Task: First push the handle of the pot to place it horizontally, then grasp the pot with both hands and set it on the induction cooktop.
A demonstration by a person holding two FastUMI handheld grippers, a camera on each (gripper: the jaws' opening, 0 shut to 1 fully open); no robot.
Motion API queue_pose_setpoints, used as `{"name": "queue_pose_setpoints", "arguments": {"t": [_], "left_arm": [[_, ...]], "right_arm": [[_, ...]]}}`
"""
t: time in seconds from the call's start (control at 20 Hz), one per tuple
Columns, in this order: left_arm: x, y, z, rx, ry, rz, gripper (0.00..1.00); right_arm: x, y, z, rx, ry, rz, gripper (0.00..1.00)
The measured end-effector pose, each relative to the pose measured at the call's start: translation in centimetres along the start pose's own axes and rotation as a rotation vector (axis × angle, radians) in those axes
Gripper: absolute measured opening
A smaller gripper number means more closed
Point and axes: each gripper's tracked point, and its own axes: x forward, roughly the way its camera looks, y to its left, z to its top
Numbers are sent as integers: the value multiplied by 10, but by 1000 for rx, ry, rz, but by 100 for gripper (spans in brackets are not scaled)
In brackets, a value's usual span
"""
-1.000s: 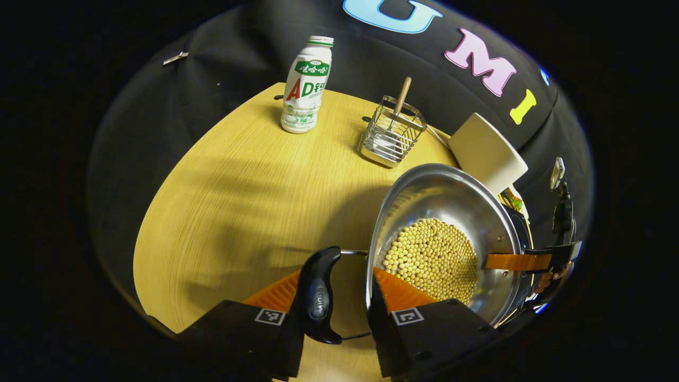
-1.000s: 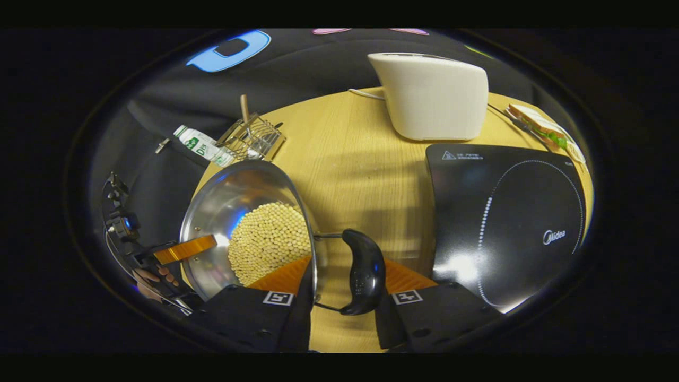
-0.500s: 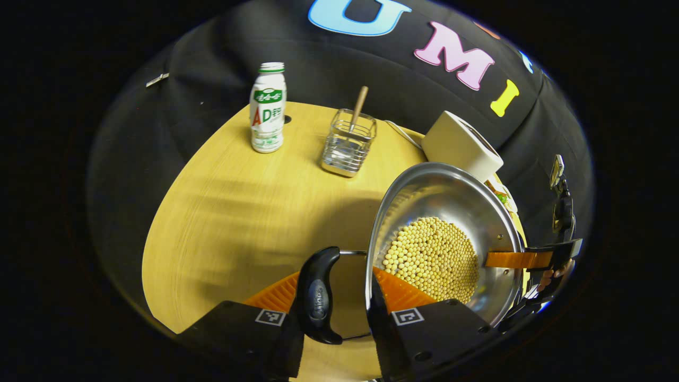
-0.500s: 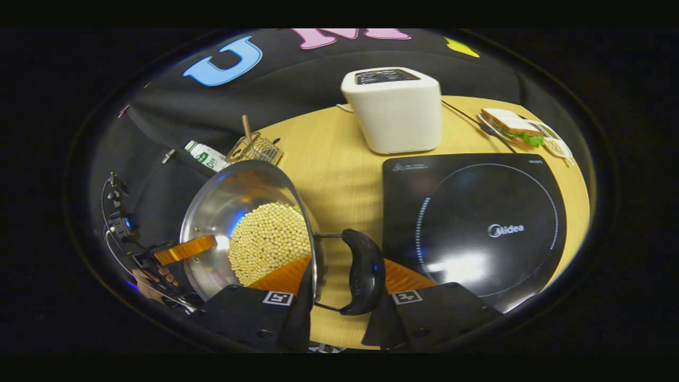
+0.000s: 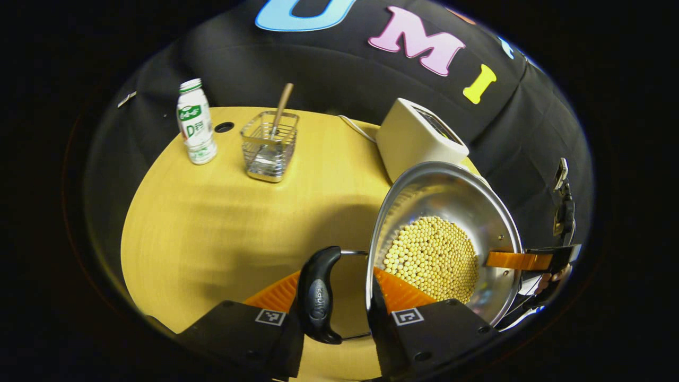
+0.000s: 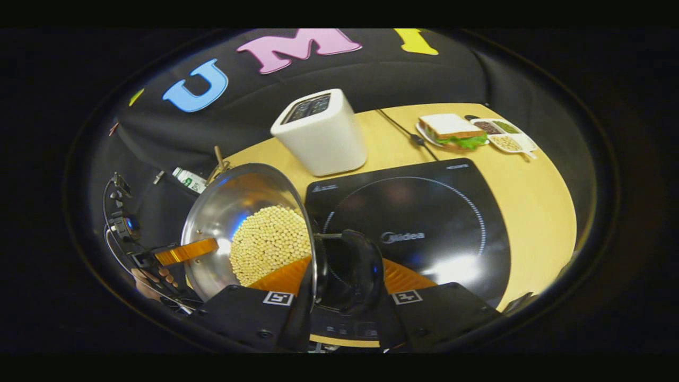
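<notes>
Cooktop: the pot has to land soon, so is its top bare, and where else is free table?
The cooktop top is bare. The table is free in front of the bottle and wire basket. It is crowded behind: the toaster stands at the cooktop's back edge, the sandwich beyond.

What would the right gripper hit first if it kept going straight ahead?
Probably the toaster, beyond the pot handle it straddles. The cooktop lies below that line, though depth is unclear.
</notes>
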Motion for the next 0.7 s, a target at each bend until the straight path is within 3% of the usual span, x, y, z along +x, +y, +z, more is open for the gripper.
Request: {"name": "queue_pose_setpoints", "arguments": {"t": [0.7], "left_arm": [[43,-103,7,45,31,-19,58]], "right_arm": [[-21,-99,24,76,-10,-24,52]]}}
